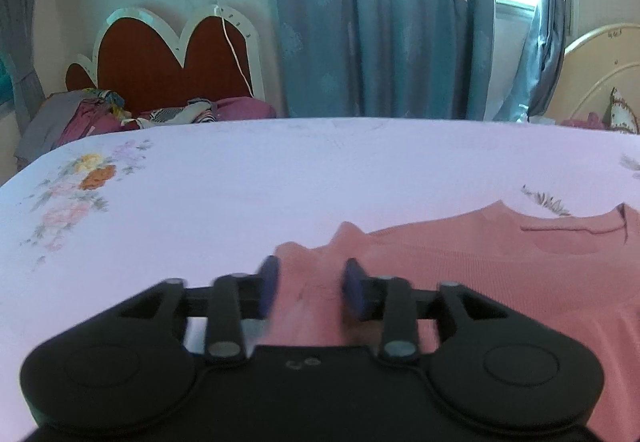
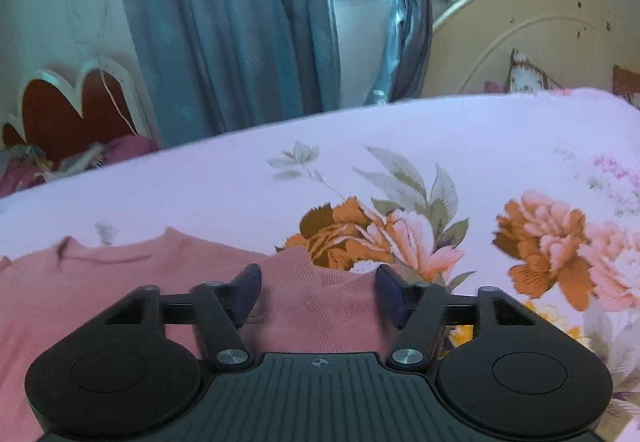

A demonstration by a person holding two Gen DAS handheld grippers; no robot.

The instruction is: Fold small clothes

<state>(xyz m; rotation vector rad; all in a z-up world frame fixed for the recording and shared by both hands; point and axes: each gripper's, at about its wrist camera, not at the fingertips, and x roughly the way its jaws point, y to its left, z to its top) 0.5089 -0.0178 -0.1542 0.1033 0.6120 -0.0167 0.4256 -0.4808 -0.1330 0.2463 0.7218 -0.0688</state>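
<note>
A small pink knit top (image 1: 500,262) lies flat on the floral bed sheet (image 1: 280,181). In the left wrist view my left gripper (image 1: 312,282) is open, its blue fingers either side of the top's left sleeve end. In the right wrist view the top (image 2: 120,282) spreads to the left, and my right gripper (image 2: 318,290) is open with its fingers astride the right sleeve (image 2: 312,294). Neither gripper pinches the cloth. The collar (image 2: 120,254) faces away from me.
A second bed with a red heart-shaped headboard (image 1: 172,61) and a heap of clothes (image 1: 100,113) stands far left. Blue curtains (image 1: 380,21) hang behind. A cream headboard (image 2: 520,41) and a pillow (image 2: 528,75) are at the right.
</note>
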